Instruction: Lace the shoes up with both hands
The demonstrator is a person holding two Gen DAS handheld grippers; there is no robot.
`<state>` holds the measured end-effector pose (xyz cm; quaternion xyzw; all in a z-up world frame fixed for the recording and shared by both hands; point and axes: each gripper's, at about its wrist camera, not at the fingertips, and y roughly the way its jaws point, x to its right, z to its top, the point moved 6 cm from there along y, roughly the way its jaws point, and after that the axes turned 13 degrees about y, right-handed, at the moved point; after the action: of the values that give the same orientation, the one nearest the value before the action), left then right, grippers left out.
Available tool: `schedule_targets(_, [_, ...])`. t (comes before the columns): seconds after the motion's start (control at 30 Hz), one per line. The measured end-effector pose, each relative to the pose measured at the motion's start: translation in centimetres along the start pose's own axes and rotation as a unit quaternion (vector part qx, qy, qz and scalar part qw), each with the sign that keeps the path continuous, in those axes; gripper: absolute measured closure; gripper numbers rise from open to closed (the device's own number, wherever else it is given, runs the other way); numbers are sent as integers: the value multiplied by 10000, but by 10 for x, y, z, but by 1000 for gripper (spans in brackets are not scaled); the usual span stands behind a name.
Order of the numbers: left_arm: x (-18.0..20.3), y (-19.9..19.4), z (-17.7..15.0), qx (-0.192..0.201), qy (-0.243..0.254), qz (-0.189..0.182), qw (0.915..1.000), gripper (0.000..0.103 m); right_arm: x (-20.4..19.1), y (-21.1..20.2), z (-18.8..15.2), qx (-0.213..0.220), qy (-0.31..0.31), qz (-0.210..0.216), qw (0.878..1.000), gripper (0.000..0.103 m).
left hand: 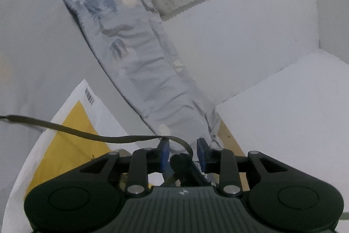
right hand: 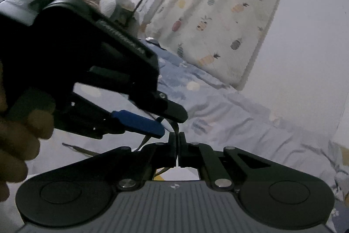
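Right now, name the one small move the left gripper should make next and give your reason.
Probably close the left gripper on the lace. Its blue pads stand apart, and the flat dark lace curves down between them without being pinched. The right gripper already looks shut on a lace end just beside the left one's tip, so a handover seems ready. The shoe itself is hardly visible, so this is a guess.

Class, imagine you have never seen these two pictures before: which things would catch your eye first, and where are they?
Probably the pineapple-print curtain, hanging on the white wall at upper right in the right wrist view. Next, the left hand-held gripper looming at left there, blue pads near the shut right hand-held gripper. In the left wrist view, a dark shoelace sweeps across a yellow envelope.
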<state>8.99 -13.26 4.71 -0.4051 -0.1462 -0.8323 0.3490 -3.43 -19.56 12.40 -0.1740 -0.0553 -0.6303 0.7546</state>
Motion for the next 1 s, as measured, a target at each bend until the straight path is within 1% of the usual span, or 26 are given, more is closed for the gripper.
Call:
schedule_targets(0.13, [-8,1,1,48,-293,-62,9995,77,-11,-4,-3,79,-214,220,9995,102])
schedule_targets(0.2, [-11,0,2,148,-451,-140,9988,78,-15,-5,-4,96,-247,300,9992,102])
schedule_targets(0.3, [-15,-4,5,364,-544,-163,9977,80,-15,-3,-6,70,-248,318,9992,102])
schedule_targets(0.37, [-18,-7,7,493,-586,-178,9969,86,-15,-2,-7,52,-233,315,9992,102])
schedule_targets(0.4, [-20,-9,9,558,-606,-186,9964,95,-15,-3,-8,48,-224,324,9992,102])
schedule_targets(0.47, [-21,-11,11,622,-611,-154,9961,95,-17,-2,-9,36,-260,363,9990,102])
schedule_targets(0.67, [-17,-19,21,856,-193,232,9959,96,-15,0,-17,-123,-181,247,9995,102])
schedule_targets(0.77, [-14,-25,27,1004,35,421,9940,96,-9,4,-20,-239,-103,175,9995,102])
schedule_targets(0.83, [-12,-29,31,1112,153,510,9924,98,-9,5,-21,-273,-110,164,9994,102])
schedule_targets(0.93, [-12,-35,37,1266,133,576,9902,101,-7,9,-23,-384,-129,153,9991,102])
schedule_targets(1.0, [-13,-40,40,1369,118,620,9886,102,-6,12,-25,-502,-140,147,9985,102])
